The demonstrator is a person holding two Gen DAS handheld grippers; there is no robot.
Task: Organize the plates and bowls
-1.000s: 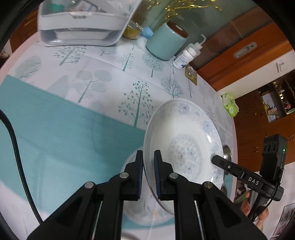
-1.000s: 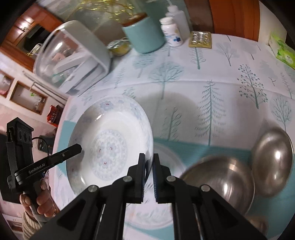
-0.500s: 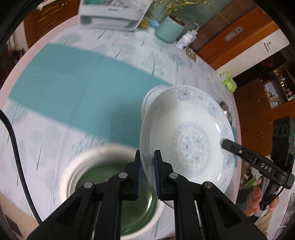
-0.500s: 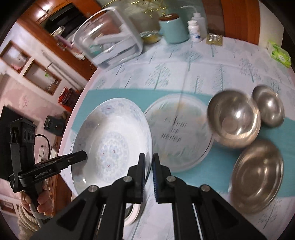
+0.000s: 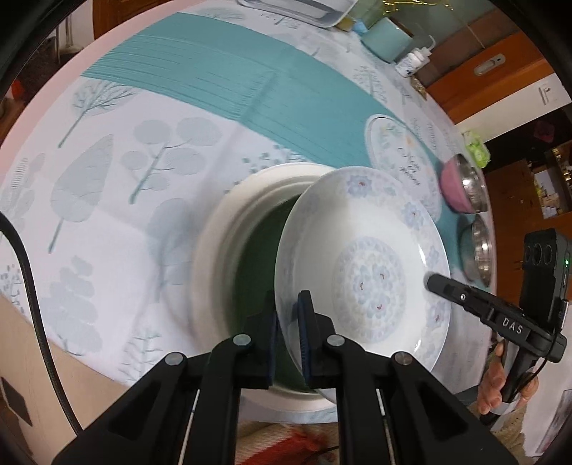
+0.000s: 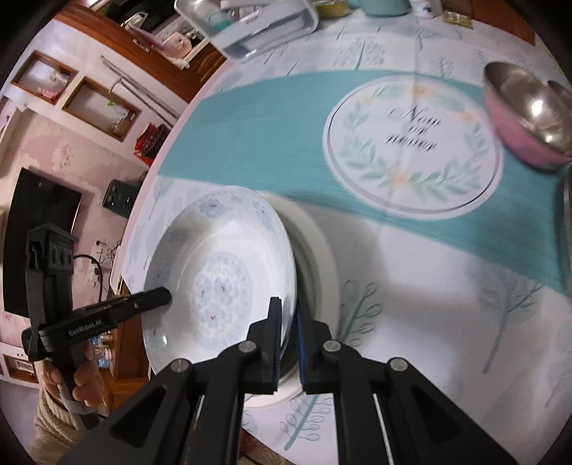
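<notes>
A white plate with a blue floral pattern (image 5: pixel 371 264) is held between both grippers, tilted above a white dish with a green inside (image 5: pixel 250 250). My left gripper (image 5: pixel 287 322) is shut on the plate's near rim. My right gripper (image 6: pixel 289 332) is shut on the opposite rim; the plate shows in its view (image 6: pixel 218 279) over the same white dish (image 6: pixel 318 257). Each gripper shows in the other's view, the right (image 5: pixel 475 304) and the left (image 6: pixel 118 307).
A round printed placemat (image 6: pixel 411 143) lies on the teal runner (image 6: pixel 257 118). A pink-sided steel bowl (image 6: pixel 529 107) stands to the right, with more steel bowls (image 5: pixel 479 250) nearby. A clear container (image 6: pixel 250 25) and a teal canister (image 5: pixel 386 39) stand at the back. The table edge is close.
Both grippers carried the plate back toward the near table edge. It now hangs over the white green-lined dish, and the placemat it came from lies bare.
</notes>
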